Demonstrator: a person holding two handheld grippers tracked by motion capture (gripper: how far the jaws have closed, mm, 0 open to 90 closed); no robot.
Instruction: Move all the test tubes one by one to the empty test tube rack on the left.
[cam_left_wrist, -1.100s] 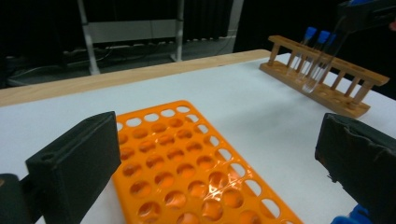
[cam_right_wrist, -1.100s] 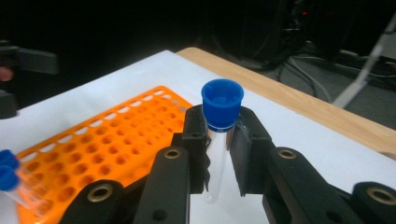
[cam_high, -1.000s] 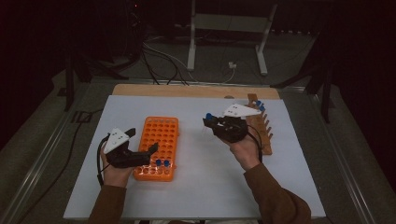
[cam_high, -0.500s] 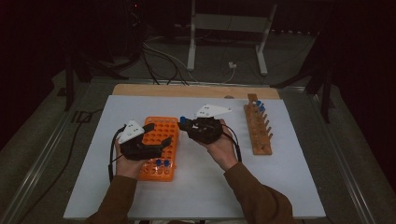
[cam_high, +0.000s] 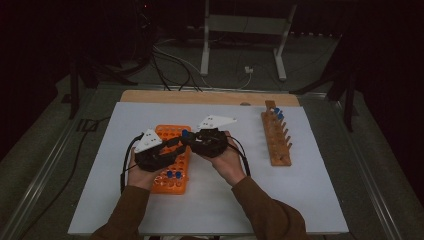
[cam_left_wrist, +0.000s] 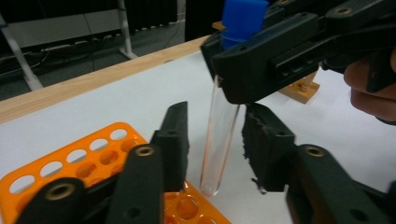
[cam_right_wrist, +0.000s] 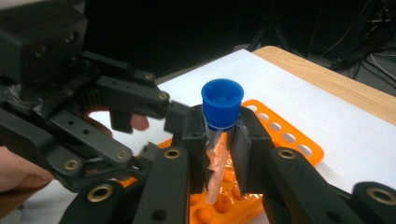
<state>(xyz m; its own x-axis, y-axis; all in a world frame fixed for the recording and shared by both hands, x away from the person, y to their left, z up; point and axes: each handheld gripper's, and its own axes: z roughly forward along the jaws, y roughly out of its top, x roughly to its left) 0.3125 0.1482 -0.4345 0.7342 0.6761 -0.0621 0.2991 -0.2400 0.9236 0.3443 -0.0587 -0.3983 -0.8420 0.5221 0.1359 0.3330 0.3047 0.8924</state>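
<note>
Right gripper view shows the right gripper (cam_right_wrist: 219, 140) clamped just under the blue cap of a test tube (cam_right_wrist: 215, 158), held upright above the orange rack (cam_right_wrist: 289, 137). The left gripper (cam_left_wrist: 215, 140) has just been closing, its jaws around the tube's lower part with gaps on both sides. White table (cam_high: 310, 195) lies free to the right.

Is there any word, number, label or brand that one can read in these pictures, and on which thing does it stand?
None can be read.
Clear glass tube with blue cap: no label or print.
Orange plastic tube rack: no readable marks.
Brown wooden rack: nothing legible.
Grey three-cornered plates: small dark dots, no letters.
</note>
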